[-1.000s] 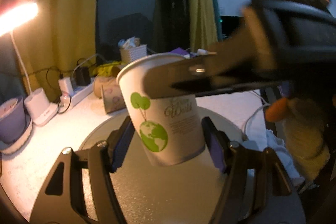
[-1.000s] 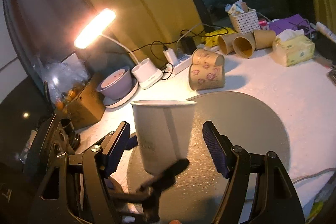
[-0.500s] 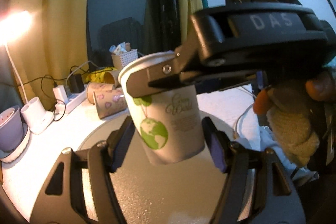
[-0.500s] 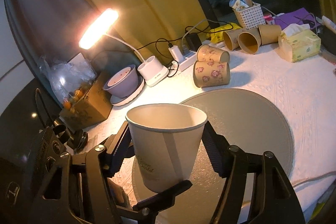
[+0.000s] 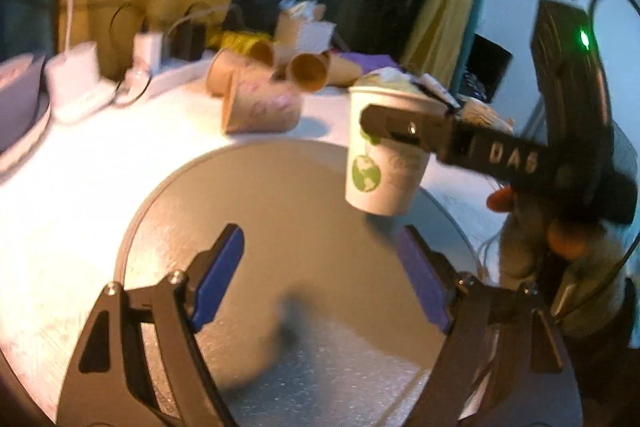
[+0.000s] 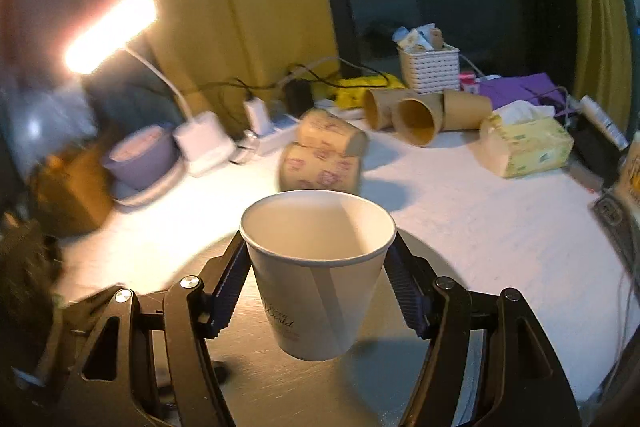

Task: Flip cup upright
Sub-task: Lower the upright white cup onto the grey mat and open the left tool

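Left wrist cam sits behind left claw (image 5: 320, 283), angled down over the round grey mat (image 5: 304, 195), facing the right claw (image 5: 404, 131) from nearby. Right wrist cam looks forward along right claw (image 6: 318, 283), close-up on white paper cup (image 6: 316, 267). Shared: cup (image 5: 380, 167), mat (image 6: 384, 379), floral paper cups lying on white surface (image 6: 320, 167).
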Available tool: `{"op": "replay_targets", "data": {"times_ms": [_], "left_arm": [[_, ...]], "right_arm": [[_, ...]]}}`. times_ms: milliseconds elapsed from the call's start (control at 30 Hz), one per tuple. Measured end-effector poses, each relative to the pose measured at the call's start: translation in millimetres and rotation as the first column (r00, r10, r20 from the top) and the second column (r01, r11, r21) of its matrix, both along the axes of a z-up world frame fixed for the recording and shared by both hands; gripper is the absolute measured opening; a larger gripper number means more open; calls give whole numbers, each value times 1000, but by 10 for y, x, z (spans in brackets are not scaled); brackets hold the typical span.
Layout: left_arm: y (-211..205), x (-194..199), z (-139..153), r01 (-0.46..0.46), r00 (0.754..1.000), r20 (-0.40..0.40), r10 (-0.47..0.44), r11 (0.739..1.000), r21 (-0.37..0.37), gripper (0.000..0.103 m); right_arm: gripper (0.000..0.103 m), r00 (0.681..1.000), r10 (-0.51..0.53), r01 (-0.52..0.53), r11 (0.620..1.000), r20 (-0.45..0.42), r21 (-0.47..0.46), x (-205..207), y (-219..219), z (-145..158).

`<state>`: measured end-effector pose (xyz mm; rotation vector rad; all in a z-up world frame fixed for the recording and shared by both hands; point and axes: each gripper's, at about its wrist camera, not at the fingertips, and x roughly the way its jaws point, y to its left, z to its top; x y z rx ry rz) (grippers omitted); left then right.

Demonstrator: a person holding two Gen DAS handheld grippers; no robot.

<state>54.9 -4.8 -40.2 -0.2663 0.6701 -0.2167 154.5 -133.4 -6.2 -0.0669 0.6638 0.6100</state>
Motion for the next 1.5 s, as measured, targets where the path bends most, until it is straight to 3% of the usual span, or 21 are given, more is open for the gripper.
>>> {"op": "replay_targets", "data": {"times_ms": [167,467,933,1267,1500], "left_arm": [[15,-41,10,-23,1000,-9,23,1000,-7,80],[80,41,20,-50,999,3,50,999,13,80],[48,-23,49,-76,997,25,75,996,53,80],[-187,-209,197,-42,989,143,22,989,142,80],[-327,-447,386,-55,963,269,2,980,192,80]], "right_arm": [[70,998,-19,23,997,53,-76,53,122,-142],[70,995,-45,56,991,92,-122,-41,43,-169],[75,992,-100,111,983,82,-147,-378,-198,-260],[75,978,-178,191,975,109,-116,-838,-498,-176],[75,966,-210,224,971,151,-82,-1123,-704,-76]]}}
